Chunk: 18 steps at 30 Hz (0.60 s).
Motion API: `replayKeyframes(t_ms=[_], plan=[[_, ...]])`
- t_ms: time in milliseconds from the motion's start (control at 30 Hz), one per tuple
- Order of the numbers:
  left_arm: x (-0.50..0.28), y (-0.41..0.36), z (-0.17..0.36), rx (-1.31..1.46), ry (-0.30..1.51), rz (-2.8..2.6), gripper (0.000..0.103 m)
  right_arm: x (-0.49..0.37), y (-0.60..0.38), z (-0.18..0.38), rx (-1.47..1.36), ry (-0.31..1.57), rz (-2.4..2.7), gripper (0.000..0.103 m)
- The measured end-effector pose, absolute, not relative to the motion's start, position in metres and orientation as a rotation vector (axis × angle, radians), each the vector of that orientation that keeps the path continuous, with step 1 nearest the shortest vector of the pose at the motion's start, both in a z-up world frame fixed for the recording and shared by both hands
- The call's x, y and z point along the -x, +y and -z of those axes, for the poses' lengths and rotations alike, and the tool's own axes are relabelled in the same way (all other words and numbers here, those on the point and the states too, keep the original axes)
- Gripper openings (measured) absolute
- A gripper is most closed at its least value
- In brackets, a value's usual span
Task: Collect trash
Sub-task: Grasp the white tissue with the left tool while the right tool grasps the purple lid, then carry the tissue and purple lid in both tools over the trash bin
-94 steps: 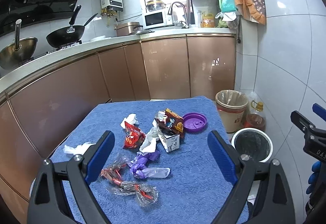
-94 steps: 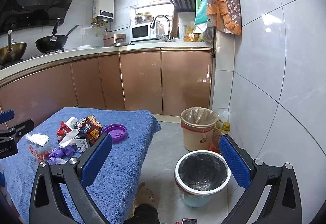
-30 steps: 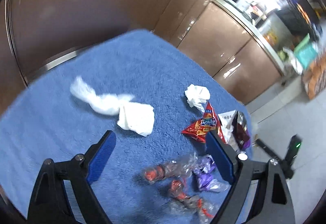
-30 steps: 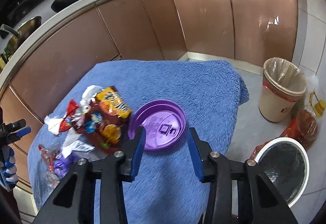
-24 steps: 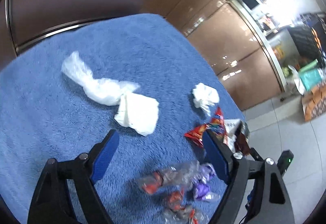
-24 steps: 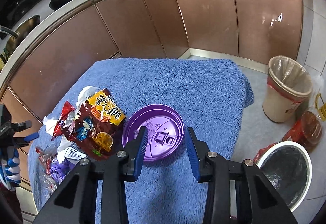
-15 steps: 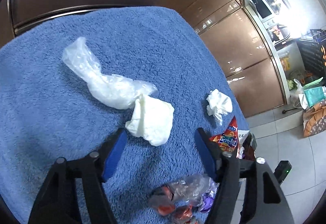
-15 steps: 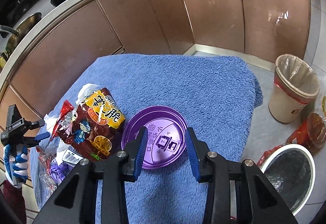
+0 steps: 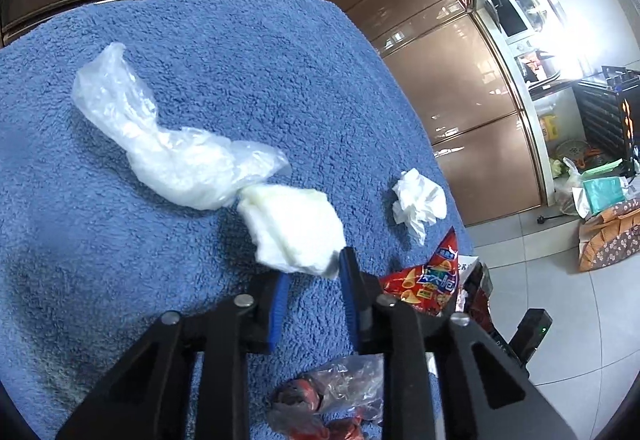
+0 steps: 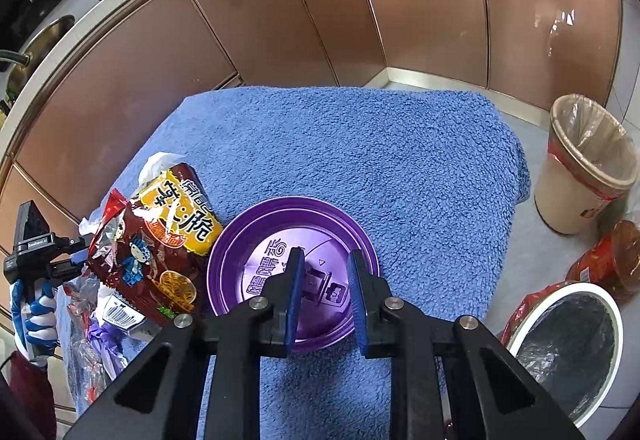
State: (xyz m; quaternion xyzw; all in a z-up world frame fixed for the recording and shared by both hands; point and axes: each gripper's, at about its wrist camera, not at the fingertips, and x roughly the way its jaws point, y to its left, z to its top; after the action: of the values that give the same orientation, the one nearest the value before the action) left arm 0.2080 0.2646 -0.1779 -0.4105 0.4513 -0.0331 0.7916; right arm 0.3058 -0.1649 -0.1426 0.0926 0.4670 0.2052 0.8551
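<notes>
Trash lies on a blue towel (image 9: pixel 240 60). In the left wrist view my left gripper (image 9: pixel 316 266) is closing on a white tissue wad (image 9: pixel 294 232); both pads touch its near edge. A clear plastic bag (image 9: pixel 160 144) joins the wad at the left. A crumpled tissue (image 9: pixel 418 202) and a red snack packet (image 9: pixel 424 284) lie to the right. In the right wrist view my right gripper (image 10: pixel 326 260) reaches over a purple lid (image 10: pixel 256 240). Its jaws are closing either side of the lid's raised centre tab, with a gap still showing. A brown snack bag (image 10: pixel 160 240) touches the lid's left rim.
A white bin with a black liner (image 10: pixel 568 340) stands on the floor at the lower right, and a beige lined bin (image 10: pixel 588 168) behind it. Orange bottles (image 10: pixel 612 260) sit between them. Copper cabinet doors (image 10: pixel 280 20) curve around the towel. Clear candy wrappers (image 9: pixel 332 400) lie under my left gripper.
My left gripper came down onto the tissue wad and its jaws narrowed from wide apart to the wad's edges. My right gripper slid forward over the purple lid and its jaws narrowed.
</notes>
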Motion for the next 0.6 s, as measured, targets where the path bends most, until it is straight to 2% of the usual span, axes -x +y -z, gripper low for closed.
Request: replayKeyframes(t_ms=[100, 200, 600], plan=[[-0.209, 0.263, 0.177, 0.881, 0.969, 0.075, 0.011, -0.306, -0.166, 0.139, -0.201, 0.977, -0.438, 0.022], [-0.208, 0.263, 0.175, 0.879, 0.962, 0.079, 0.008, -0.303, -0.17, 0.133, -0.233, 0.957, -0.456, 0.022], [-0.205, 0.256, 0.166, 0.851, 0.939, 0.097, 0.004, -0.313, -0.181, 0.146, -0.215, 1.008, -0.405, 0.026]])
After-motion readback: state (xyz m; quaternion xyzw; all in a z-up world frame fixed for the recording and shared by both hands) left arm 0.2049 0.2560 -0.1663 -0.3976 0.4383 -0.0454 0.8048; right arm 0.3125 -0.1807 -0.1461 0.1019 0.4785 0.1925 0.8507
